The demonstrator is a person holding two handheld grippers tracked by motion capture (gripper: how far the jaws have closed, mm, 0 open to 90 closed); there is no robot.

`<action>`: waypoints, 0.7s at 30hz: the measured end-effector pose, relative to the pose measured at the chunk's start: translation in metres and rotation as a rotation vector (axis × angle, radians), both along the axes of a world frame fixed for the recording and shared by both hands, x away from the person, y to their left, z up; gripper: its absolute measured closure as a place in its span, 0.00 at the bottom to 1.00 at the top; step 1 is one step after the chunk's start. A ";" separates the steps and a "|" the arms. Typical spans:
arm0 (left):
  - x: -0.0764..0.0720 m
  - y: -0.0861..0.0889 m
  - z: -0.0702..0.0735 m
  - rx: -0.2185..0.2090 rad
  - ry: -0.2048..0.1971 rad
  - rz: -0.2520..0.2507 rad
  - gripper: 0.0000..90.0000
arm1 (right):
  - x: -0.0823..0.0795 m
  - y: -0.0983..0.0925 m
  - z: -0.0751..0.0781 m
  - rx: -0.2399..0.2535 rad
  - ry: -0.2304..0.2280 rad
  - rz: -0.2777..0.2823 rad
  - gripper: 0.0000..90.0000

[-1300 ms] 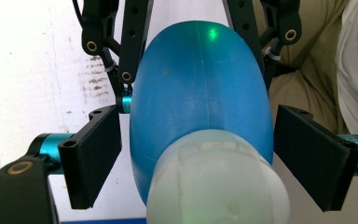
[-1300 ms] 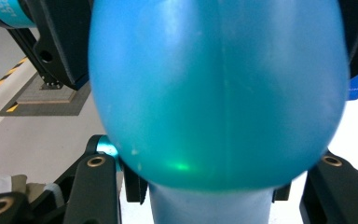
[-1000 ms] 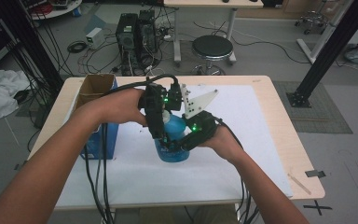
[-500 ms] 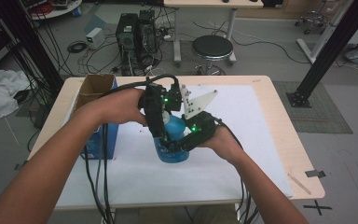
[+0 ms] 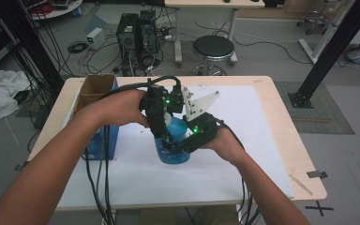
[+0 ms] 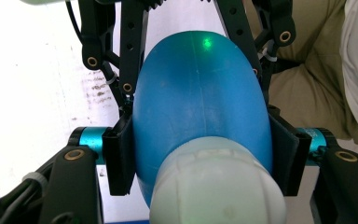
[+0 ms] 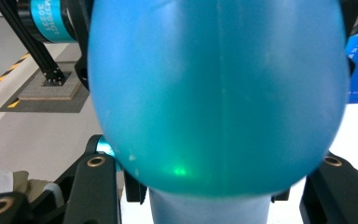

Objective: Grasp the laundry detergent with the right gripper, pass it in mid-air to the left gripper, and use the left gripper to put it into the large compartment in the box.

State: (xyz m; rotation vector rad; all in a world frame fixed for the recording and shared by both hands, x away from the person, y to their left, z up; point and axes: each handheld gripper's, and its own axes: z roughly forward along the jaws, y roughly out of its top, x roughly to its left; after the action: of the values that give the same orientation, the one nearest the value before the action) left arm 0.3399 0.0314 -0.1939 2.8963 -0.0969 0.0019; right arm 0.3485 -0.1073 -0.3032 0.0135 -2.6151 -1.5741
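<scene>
I see the blue bottle [image 5: 172,145] standing upright at the centre of the high view, on the white sheet [image 5: 243,140] that covers the bench [image 5: 286,136]. Both hands meet over it. The left tool [image 5: 161,133] comes down from the upper left of the bottle, and the right tool [image 5: 180,149] reaches in from the right, low against the bottle's body.

In the left gripper view the bottle [image 6: 200,112] sits in the middle of the frame with its pale, whitish cap [image 6: 214,186] at the bottom centre. The left tool [image 6: 200,163] has just been closing, and its two black pads now press against the bottle's flanks just above the cap, one at the left and one at the right of the frame. Past the bottle, at the top of that frame, the other tool's black jaws stand on both sides of the bottle.

In the right gripper view the bottle [image 7: 216,93] bulges across most of the frame, with the right tool [image 7: 214,186] clamped on its narrower lower part at the bottom of the frame.

A blue cardboard box [image 5: 98,122] with its top flaps open stands at the left of the bench, just beside the left forearm.
</scene>
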 end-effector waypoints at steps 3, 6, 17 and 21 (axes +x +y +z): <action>-0.001 -0.002 0.002 0.004 -0.001 -0.001 0.42 | 0.000 -0.001 0.001 0.004 -0.005 0.005 0.48; -0.002 -0.003 0.003 0.015 -0.003 -0.009 0.42 | -0.002 -0.003 0.002 -0.010 -0.009 -0.001 0.32; 0.004 0.011 0.006 0.045 -0.019 0.047 0.42 | 0.003 -0.041 -0.012 -0.218 0.039 -0.084 0.11; 0.010 0.019 0.007 0.033 -0.036 0.089 0.42 | 0.009 -0.058 -0.011 -0.314 0.088 -0.161 0.11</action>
State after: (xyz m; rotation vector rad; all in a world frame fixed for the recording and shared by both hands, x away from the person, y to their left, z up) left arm 0.3496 0.0506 -0.1867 2.9314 0.0265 0.0683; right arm 0.3571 -0.1652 -0.3139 -0.2866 -2.8192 -1.1545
